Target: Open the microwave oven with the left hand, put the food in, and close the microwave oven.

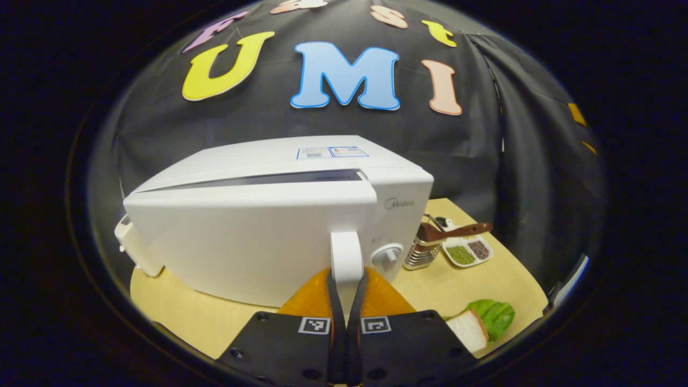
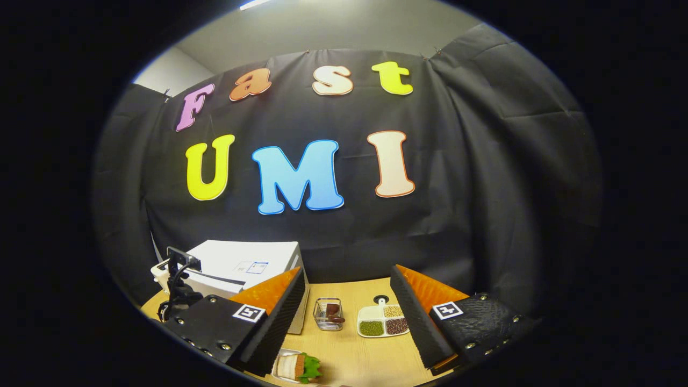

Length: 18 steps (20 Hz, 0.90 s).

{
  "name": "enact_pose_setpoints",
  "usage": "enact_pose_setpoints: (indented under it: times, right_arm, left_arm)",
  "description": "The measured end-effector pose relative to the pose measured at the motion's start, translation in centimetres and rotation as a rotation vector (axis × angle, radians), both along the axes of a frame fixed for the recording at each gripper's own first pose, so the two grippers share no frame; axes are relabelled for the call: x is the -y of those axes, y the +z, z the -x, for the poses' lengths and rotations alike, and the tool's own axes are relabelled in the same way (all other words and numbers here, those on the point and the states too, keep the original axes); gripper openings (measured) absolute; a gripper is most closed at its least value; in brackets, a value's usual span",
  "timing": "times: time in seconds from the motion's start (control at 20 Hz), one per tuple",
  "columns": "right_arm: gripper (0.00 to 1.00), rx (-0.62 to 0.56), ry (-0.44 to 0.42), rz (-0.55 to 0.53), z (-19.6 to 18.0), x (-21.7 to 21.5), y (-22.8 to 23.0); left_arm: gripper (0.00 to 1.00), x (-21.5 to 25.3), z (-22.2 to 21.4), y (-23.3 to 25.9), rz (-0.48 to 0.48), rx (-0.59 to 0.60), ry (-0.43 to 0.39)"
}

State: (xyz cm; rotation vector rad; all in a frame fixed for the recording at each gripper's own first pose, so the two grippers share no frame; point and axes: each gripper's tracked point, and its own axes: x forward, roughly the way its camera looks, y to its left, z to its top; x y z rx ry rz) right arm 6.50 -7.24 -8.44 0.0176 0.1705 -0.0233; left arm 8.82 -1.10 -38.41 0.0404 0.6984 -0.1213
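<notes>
Left hand-held gripper [image 1: 346, 285] clamped on the white door handle [image 1: 346, 257] of the microwave [image 1: 258, 236], fingers closed against both its sides; door slightly ajar at the top. Right hand-held gripper [image 2: 346, 306] wide open, nothing between its fingers, above the tabletop [image 2: 349, 355]. Food, a sandwich with lettuce [image 2: 298, 367], lies on the tabletop just right of the microwave, near a divided dish [image 2: 382, 321] and wire basket [image 2: 328, 314].

Light wooden table [image 1: 473, 285], white microwave [image 1: 258, 242], wire basket [image 2: 328, 314], divided dish [image 2: 382, 321], sandwich plate [image 2: 295, 368]
</notes>
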Motion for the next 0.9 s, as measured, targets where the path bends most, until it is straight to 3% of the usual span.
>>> enact_pose_setpoints:
  times: [0.45, 0.9]
  right_arm:
    - [0.97, 0.003, 0.004, -0.015, 5.0, -8.8, 0.1]
    - [0.97, 0.005, 0.039, 0.005, 9.0, -15.8, -0.5]
  left_arm:
    - [0.06, -4.9, 13.5, 3.1, 0.071, -0.059, -0.112]
    - [0.06, -16.4, 24.6, 5.7, 0.000, -0.095, -0.164]
